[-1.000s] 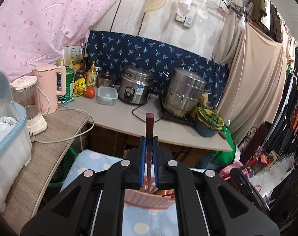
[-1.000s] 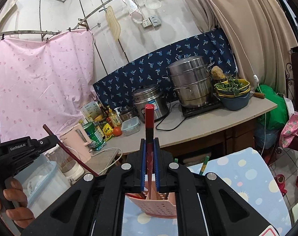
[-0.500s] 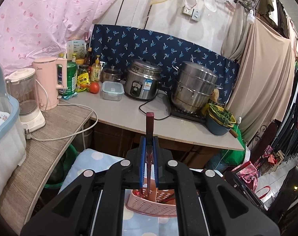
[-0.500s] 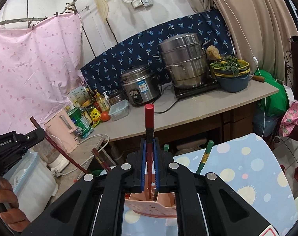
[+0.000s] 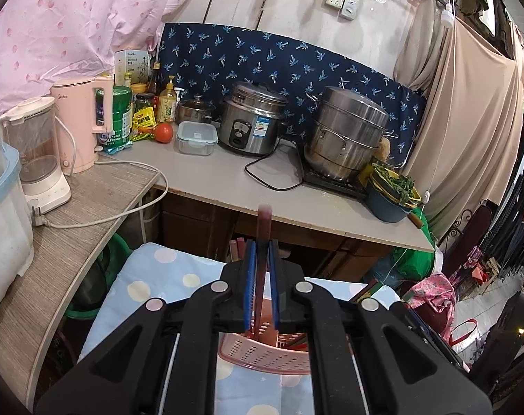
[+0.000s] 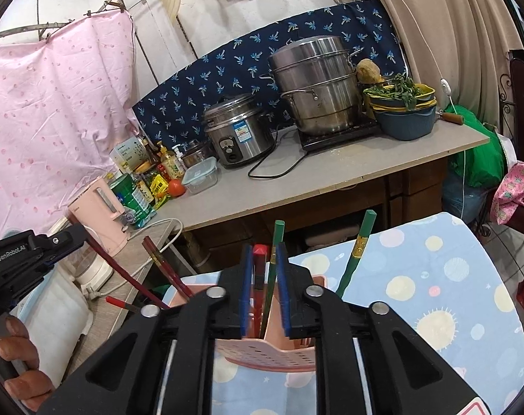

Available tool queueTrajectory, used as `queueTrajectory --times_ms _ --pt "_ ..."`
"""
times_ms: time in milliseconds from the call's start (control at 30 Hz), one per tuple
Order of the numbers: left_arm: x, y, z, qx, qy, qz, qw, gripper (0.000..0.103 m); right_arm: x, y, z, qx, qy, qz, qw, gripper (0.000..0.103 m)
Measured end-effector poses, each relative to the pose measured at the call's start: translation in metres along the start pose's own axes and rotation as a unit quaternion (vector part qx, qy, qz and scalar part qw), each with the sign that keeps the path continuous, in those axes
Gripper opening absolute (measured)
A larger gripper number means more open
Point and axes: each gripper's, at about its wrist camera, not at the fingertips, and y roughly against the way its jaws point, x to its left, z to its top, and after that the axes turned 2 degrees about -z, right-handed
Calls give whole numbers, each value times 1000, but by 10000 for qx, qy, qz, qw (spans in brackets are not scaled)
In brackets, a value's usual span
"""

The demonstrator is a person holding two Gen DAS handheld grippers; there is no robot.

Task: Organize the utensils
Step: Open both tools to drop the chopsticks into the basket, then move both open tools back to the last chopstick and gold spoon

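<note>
Both chopsticks' lower ends hide in the holder (image 6: 262, 349). Left gripper (image 5: 262, 287) clamps an upright chopstick (image 5: 264, 221); right gripper (image 6: 264, 287), opening, frees an upright red chopstick (image 6: 259, 263).

I see a perforated pink plastic basket (image 6: 268, 354) on soft dotted blue cloth (image 6: 434, 276), glossy red lacquered chopsticks (image 6: 165, 273), and shiny steel pots (image 6: 313, 86) on the matt grey countertop (image 6: 296, 186).

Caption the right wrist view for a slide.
Right gripper jaws opening around a red chopstick standing in the pink holder, green chopsticks alongside.
</note>
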Motion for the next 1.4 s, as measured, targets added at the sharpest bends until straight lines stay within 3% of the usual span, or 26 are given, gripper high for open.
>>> queueTrajectory --times_ms 67,167,333,933,1200,1400 --pt "0 -1 -2 39 -13 -9 10000 13 0 2 -1 -21 1 -8 10000 23" --pt "1 -1 -4 87 33 10 10000 28 1 5 -2 -37 9 2 10000 24" --pt "4 2 -9 185 44 -11 9998 33 1 12 -5 -46 -15 16 10000 24" --pt "-9 36 -46 578 -244 -151 9979 33 -3 60 -43 73 37 -8 10000 26" --pt "1 54 -96 1018 -368 -150 9940 33 -2 87 -89 359 292 -68 9989 28" --pt "15 64 -152 1536 -440 -114 9871 33 -4 101 -146 897 564 -151 9943 28"
